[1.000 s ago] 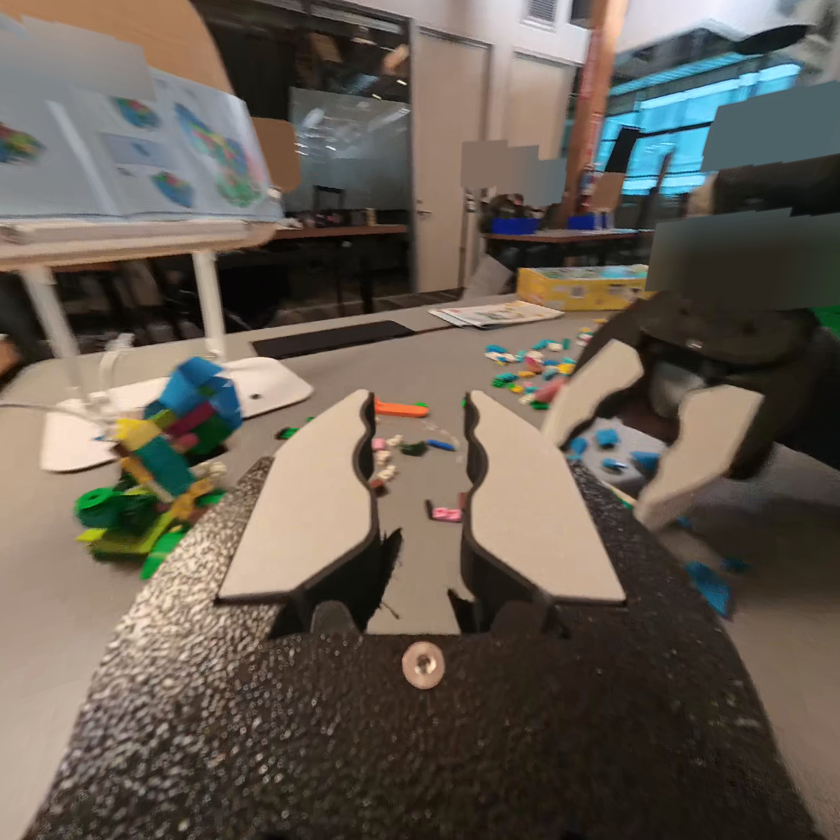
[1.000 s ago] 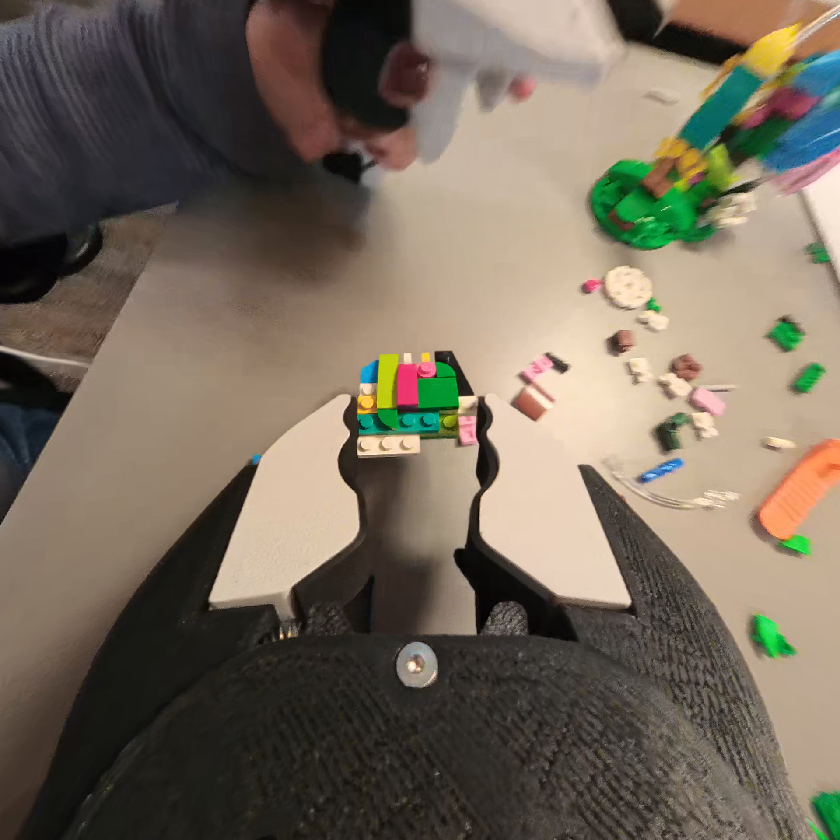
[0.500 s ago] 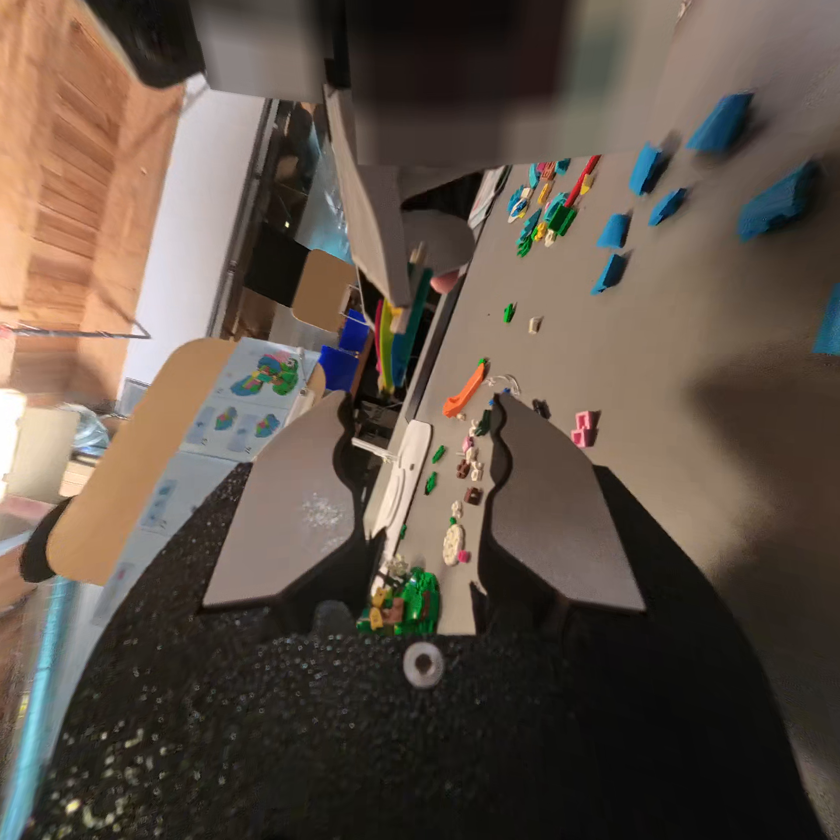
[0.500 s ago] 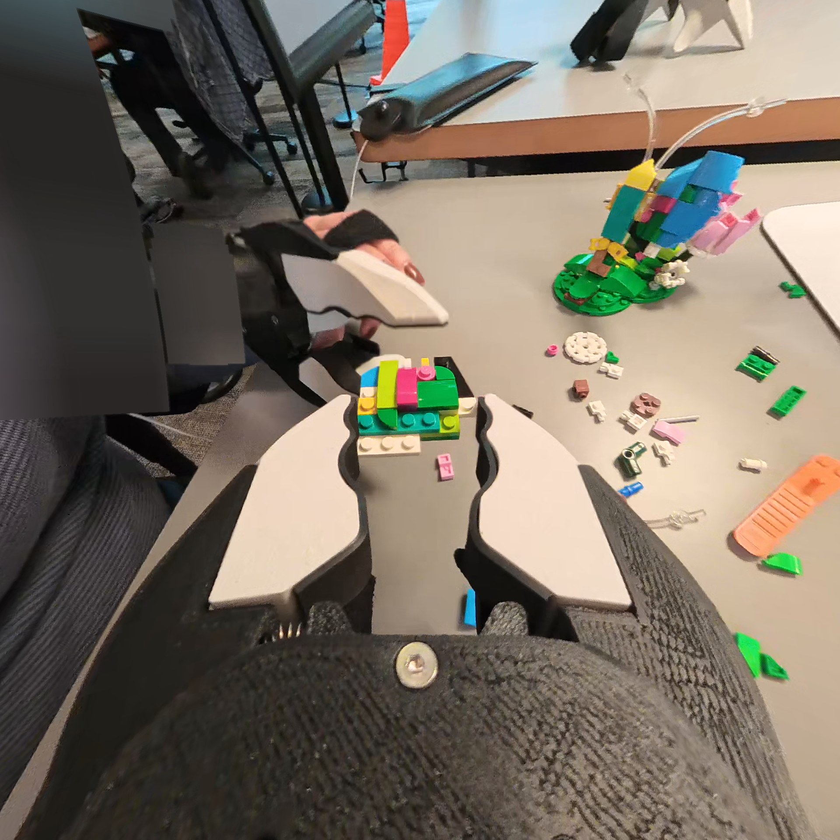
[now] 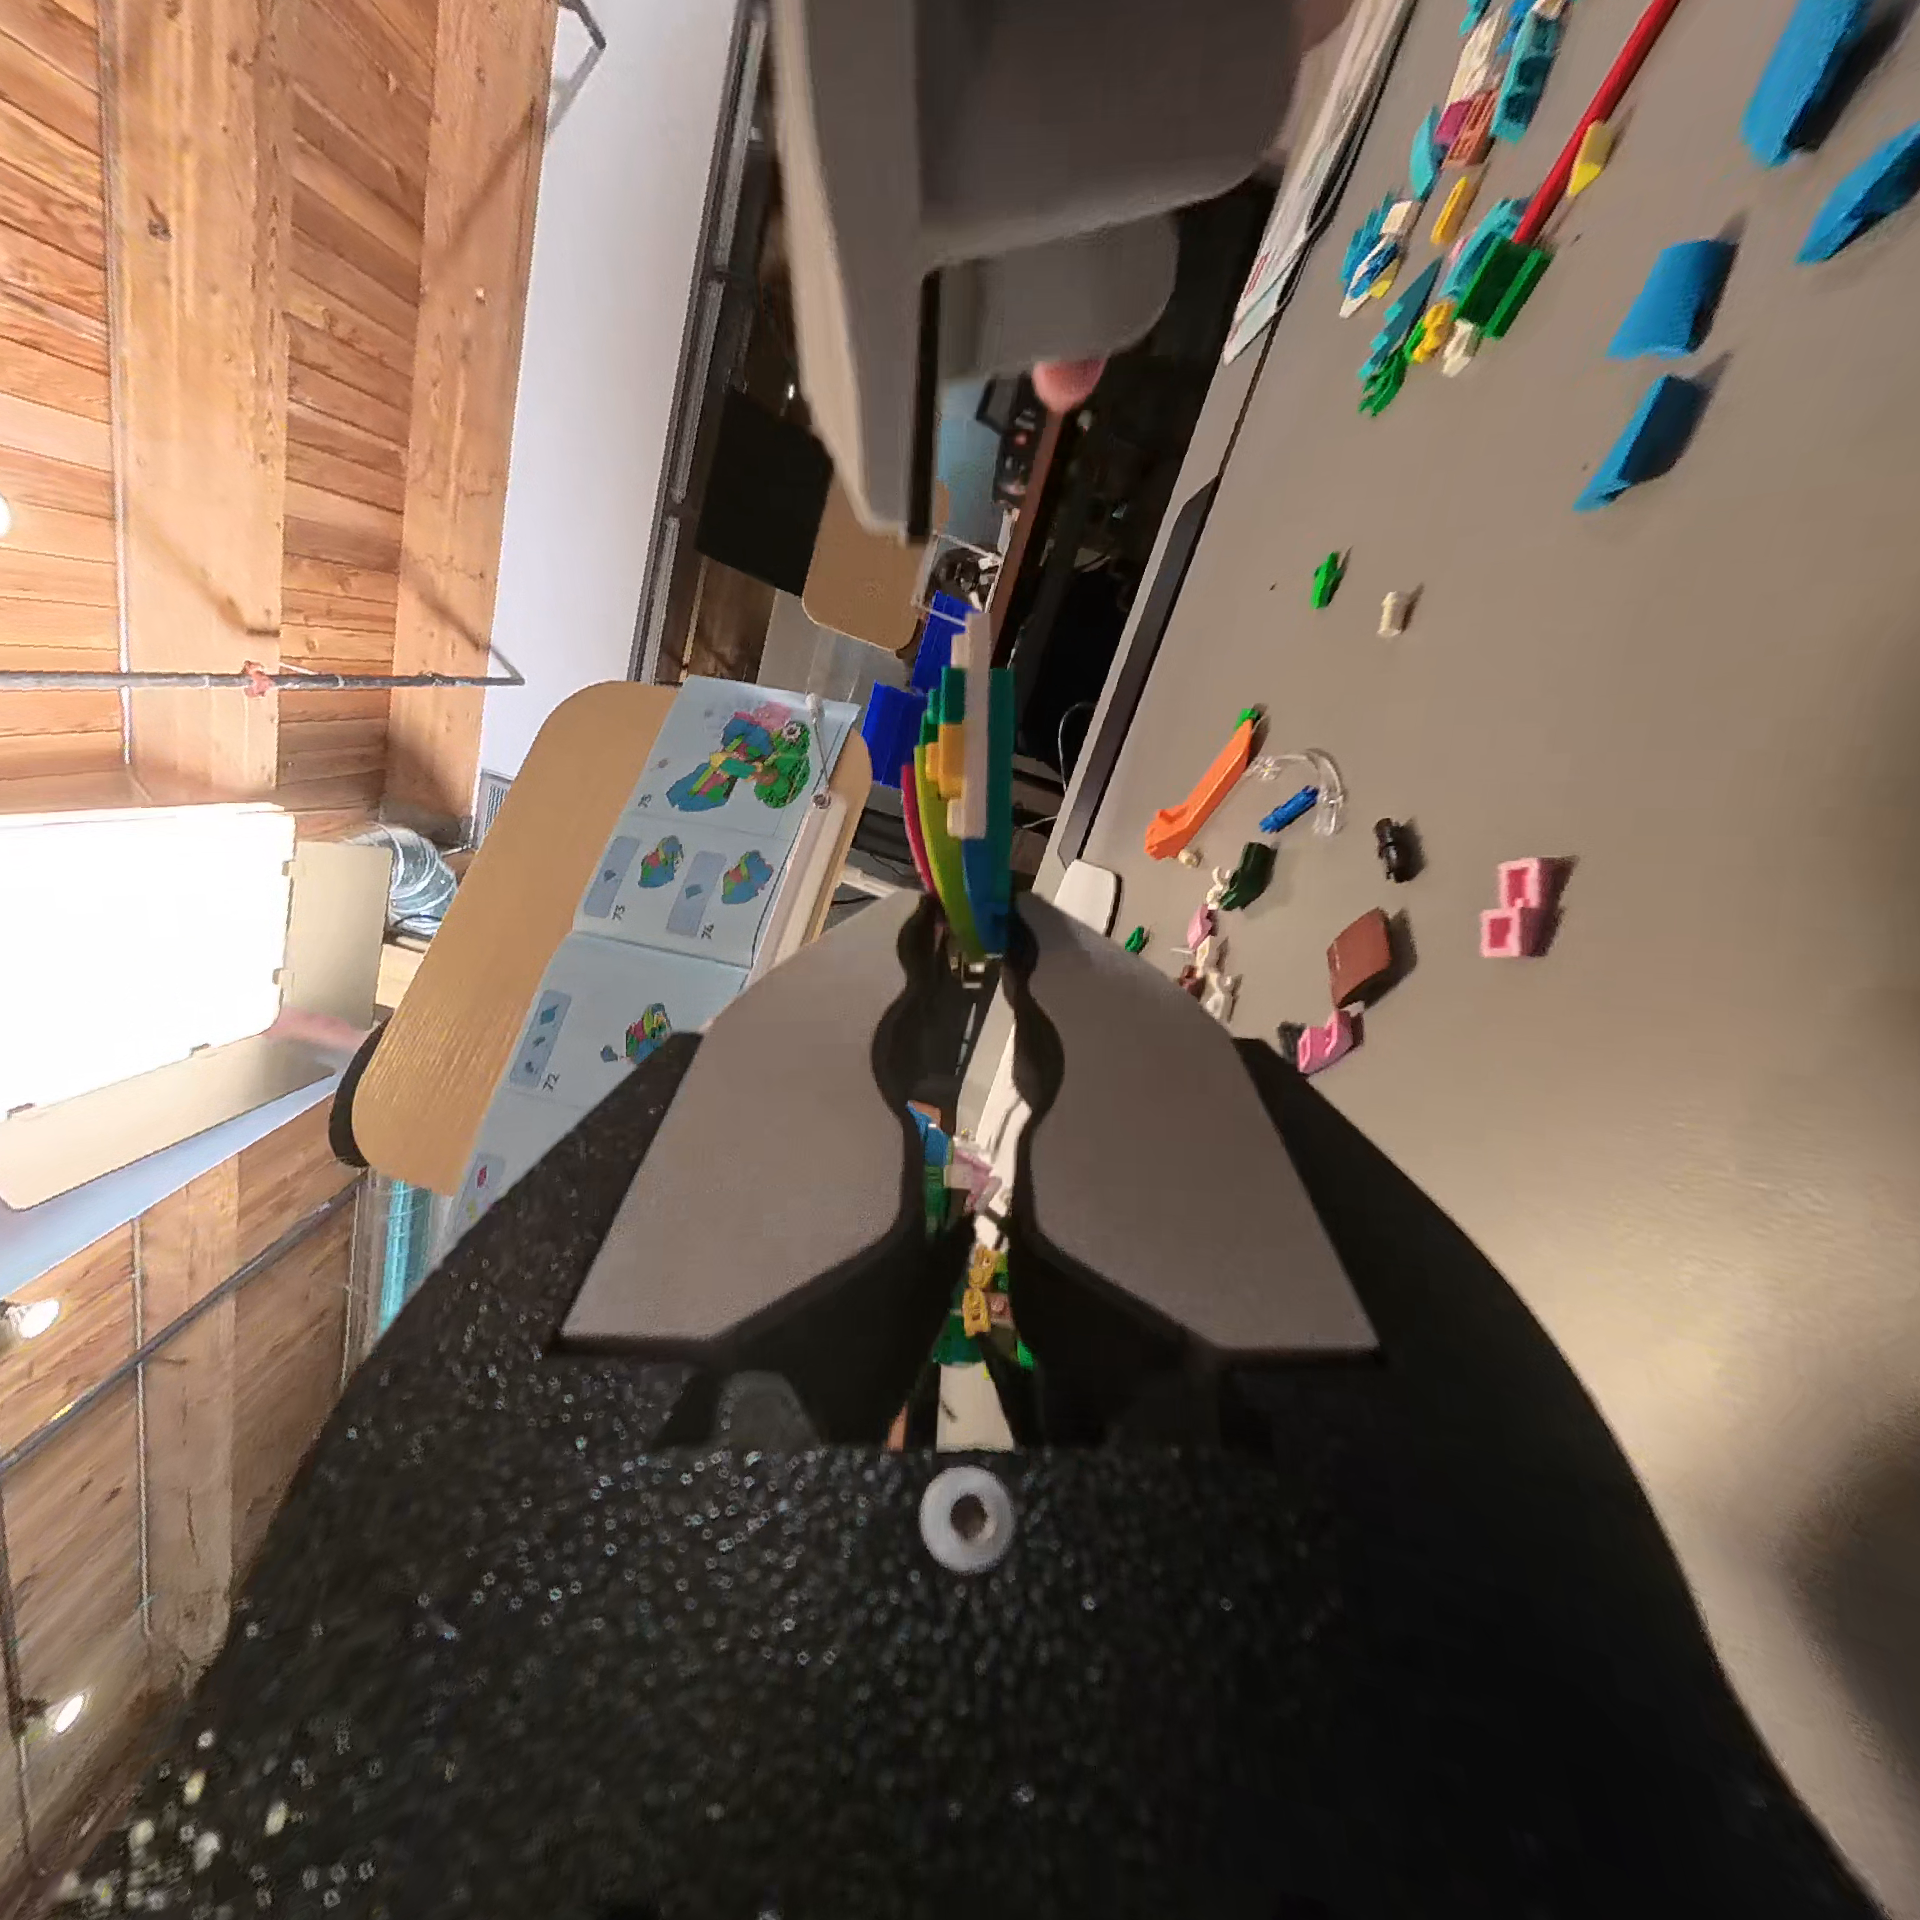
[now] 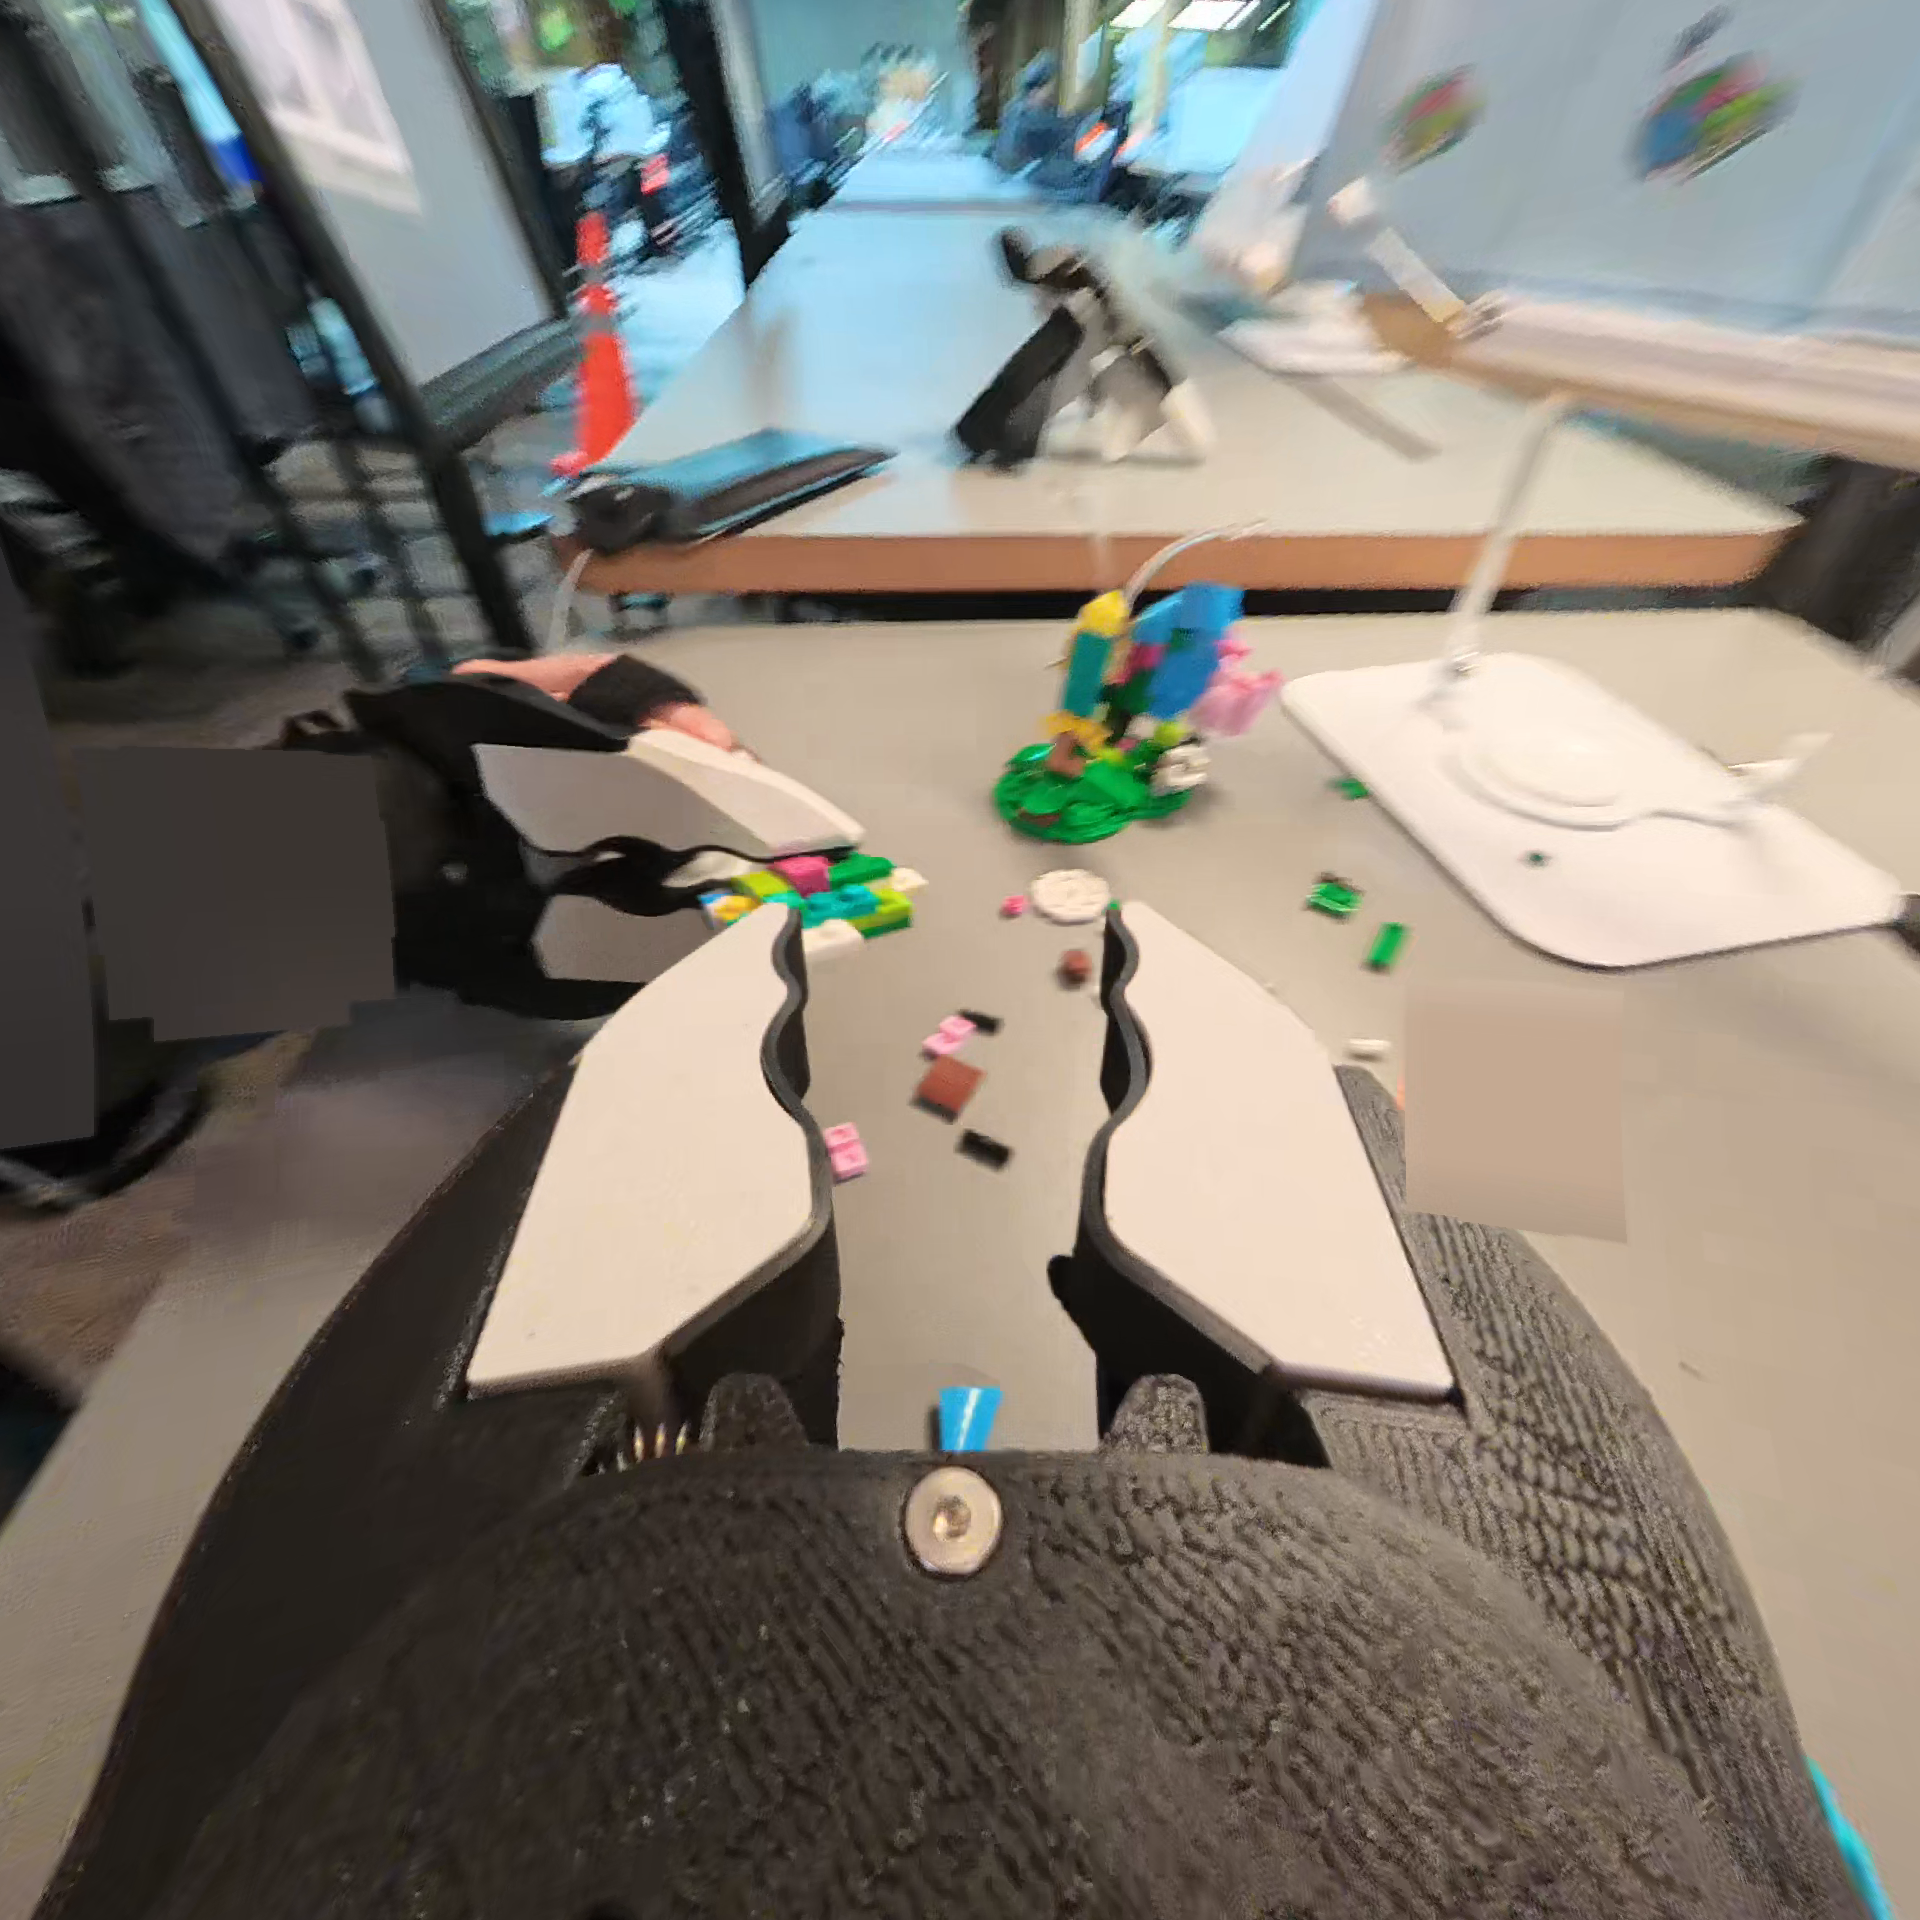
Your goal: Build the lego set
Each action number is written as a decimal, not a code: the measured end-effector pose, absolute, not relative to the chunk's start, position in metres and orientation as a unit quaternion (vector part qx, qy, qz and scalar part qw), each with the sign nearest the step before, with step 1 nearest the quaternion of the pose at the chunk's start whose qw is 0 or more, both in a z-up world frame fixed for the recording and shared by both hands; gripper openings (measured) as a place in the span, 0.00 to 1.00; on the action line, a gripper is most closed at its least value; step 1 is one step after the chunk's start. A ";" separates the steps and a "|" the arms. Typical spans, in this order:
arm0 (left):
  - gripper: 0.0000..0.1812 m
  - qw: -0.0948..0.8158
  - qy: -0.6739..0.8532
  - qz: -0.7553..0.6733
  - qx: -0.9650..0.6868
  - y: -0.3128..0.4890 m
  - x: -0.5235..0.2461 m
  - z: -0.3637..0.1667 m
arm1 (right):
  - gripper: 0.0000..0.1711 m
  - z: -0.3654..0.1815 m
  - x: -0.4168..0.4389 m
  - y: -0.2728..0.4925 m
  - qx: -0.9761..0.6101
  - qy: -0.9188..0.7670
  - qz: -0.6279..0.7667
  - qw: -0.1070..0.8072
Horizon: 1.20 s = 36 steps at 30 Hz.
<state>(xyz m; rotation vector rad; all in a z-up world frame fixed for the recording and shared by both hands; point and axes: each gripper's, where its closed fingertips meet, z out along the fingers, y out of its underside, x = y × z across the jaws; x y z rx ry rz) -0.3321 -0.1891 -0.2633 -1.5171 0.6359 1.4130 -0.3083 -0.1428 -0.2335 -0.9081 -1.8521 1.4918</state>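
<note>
Left wrist view is showing the left gripper (image 5: 964,935) rolled onto its side, its jaws standing narrow and pinching the lower end of the multicoloured brick slab (image 5: 968,790), which is sticking out past the tips edge-on. Right wrist view is showing that same gripper (image 6: 769,862) reaching in from the left edge of the grey surface (image 6: 1558,1091), clamping the slab (image 6: 831,894), which looks to be lying just above or on the surface; contact underneath cannot be told. Nearer the camera, the right gripper (image 6: 951,935) is hanging with its jaws wide apart and gripping nothing, the slab sitting just beside its left tip. Loose pink, brown and black pieces (image 6: 951,1081) are lying between those jaws on the surface. Farther back, the bird model on a green base (image 6: 1122,727) is standing upright near the white stand base (image 6: 1579,810).
</note>
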 end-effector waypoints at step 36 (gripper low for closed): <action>0.06 0.509 0.197 0.568 -0.616 -0.197 -0.347 -0.252 | 0.05 -0.232 -0.278 -0.075 -0.316 -0.548 0.326 0.703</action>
